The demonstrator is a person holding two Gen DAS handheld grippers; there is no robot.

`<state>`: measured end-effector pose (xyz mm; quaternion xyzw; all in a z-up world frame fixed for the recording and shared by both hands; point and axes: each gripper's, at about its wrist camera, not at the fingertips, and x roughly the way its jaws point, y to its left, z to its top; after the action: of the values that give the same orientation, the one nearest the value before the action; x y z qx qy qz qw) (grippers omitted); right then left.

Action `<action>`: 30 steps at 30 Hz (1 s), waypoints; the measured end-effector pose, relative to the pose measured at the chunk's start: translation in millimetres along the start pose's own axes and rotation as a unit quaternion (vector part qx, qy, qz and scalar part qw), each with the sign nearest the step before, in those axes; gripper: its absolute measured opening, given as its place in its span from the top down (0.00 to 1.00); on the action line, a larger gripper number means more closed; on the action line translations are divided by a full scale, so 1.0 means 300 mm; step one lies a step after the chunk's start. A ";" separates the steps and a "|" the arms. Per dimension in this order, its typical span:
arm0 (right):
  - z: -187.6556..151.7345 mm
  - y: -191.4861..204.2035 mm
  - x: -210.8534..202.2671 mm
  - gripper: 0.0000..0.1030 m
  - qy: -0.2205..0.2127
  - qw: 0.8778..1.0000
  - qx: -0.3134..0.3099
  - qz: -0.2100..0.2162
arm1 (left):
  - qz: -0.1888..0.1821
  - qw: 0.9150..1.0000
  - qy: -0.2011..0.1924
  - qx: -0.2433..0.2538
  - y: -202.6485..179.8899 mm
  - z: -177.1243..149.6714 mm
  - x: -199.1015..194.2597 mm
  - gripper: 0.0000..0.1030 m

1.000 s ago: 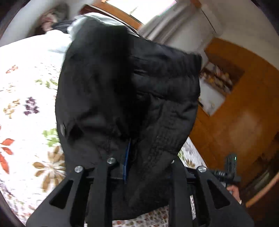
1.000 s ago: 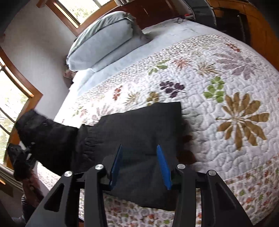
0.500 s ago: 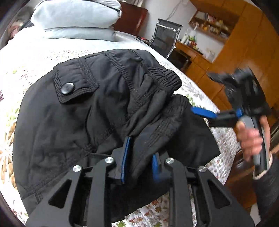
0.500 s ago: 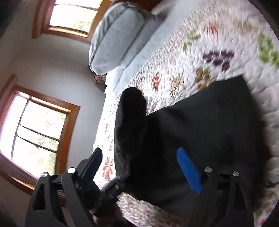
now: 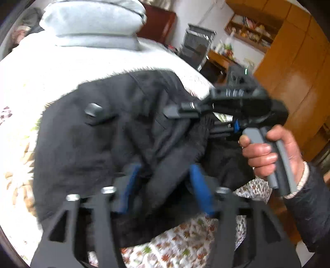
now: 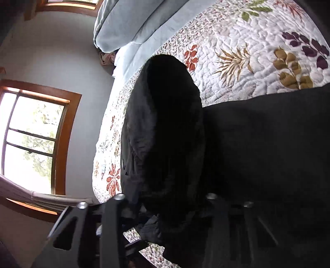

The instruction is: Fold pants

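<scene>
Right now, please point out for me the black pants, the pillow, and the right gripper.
black pants (image 5: 86, 144): left wrist view, on the flat cloth below the pocket button.
pillow (image 5: 92, 16): left wrist view, on its grey front face.
right gripper (image 5: 214, 123): left wrist view, between its fingertips at the bunched waistband.

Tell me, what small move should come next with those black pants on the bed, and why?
Probably slide the left tongs back, clear of the cloth. Their jaws have just been opening and now stand apart, with a bunch of the black pants loose between them, while the right tongs have just been closing and seem to pinch that same bunch. The hand-over looks done.
</scene>
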<state>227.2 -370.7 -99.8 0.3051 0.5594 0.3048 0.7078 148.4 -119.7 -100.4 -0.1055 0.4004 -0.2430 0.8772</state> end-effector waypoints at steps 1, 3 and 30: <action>-0.004 -0.003 -0.005 0.70 -0.002 1.000 0.002 0.004 | 0.013 1.000 -0.015 -0.002 0.012 -0.002 -0.042 0.27; -0.020 -0.006 -0.015 0.71 -0.008 1.000 0.005 0.011 | 0.035 0.999 -0.036 -0.012 0.047 0.002 -0.103 0.18; -0.170 -0.223 -0.510 0.75 -0.125 0.987 0.093 0.029 | 0.096 0.991 0.046 -0.081 0.201 0.022 0.019 0.09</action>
<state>154.7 -526.4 -68.4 0.4213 0.4835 0.2318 0.7315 177.1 -70.8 -122.7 -0.1255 0.4669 -0.1289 0.8658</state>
